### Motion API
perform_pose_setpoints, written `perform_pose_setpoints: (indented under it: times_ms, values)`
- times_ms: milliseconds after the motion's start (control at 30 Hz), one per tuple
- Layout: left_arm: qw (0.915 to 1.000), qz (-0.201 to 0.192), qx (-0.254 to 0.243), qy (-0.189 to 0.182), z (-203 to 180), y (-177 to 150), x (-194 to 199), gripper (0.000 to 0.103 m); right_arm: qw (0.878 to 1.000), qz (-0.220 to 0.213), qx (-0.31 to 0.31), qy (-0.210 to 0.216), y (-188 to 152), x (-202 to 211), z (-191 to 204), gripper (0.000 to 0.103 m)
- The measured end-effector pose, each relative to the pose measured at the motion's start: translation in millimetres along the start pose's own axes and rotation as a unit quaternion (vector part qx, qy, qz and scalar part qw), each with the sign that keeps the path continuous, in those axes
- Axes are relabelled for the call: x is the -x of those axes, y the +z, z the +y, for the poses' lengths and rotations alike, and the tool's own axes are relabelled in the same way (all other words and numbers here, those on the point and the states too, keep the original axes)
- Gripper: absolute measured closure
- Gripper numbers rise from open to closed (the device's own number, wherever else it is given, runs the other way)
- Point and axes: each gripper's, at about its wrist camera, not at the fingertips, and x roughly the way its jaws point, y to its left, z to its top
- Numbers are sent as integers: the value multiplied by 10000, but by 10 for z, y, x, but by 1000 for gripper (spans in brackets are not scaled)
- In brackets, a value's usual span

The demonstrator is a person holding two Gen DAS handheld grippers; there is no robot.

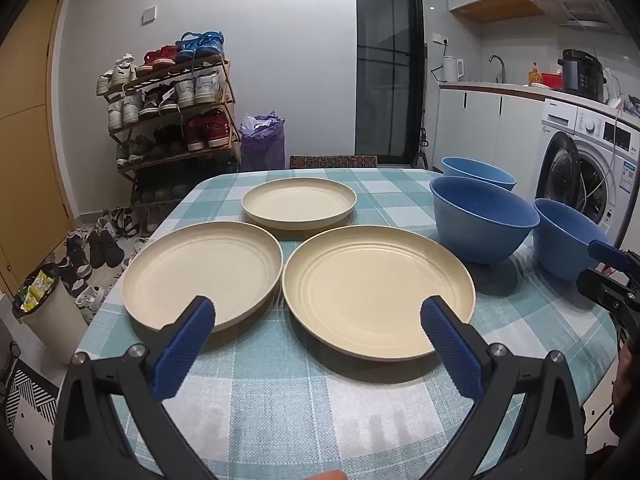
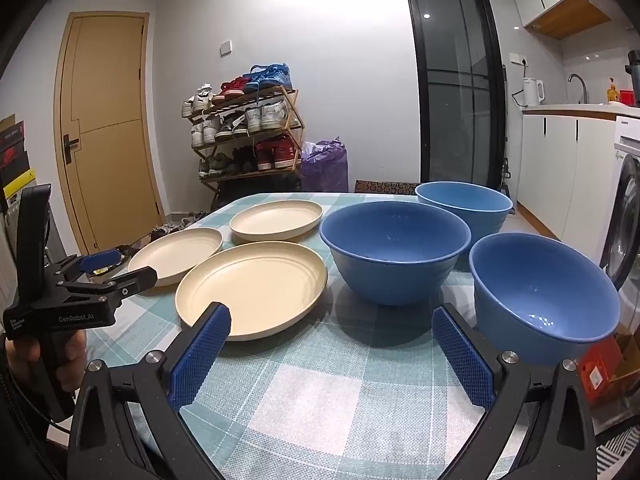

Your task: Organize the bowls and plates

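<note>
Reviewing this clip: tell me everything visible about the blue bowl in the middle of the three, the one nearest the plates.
The middle blue bowl is deep and round, matte like plastic, darker blue inside, with faint ridges around its outer wall. It stands upright and empty on the checked tablecloth, casting a shadow at its base. The nearest cream plate lies just beside it, apparently not touching. Neither hand-held gripper touches it.

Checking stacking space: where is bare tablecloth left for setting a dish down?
Free: the near strip of tablecloth in front of the nearest plate and the nearest bowl. Crowded: three plates packed on the left side, three bowls clustered on the right.
</note>
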Motion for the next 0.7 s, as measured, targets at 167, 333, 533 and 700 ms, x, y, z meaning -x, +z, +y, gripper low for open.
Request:
perform_pose_setpoints:
  times_ms: [167,333,533,700]
  values:
    - [10000,19,-13,26,2,2,-4,0,10000,15,6,-5,3,0,-1,0]
    - [10000,20,-17,32,9,-2,-3,0,10000,16,16,-21,1,2,4,0]
    - [10000,-14,0,38,21,13,7,0,10000,-4,-13,-64,-1,9,-21,0]
    - [10000,-35,-19,49,23,12,25,0,9999,-86,3,-139,-1,26,-28,0]
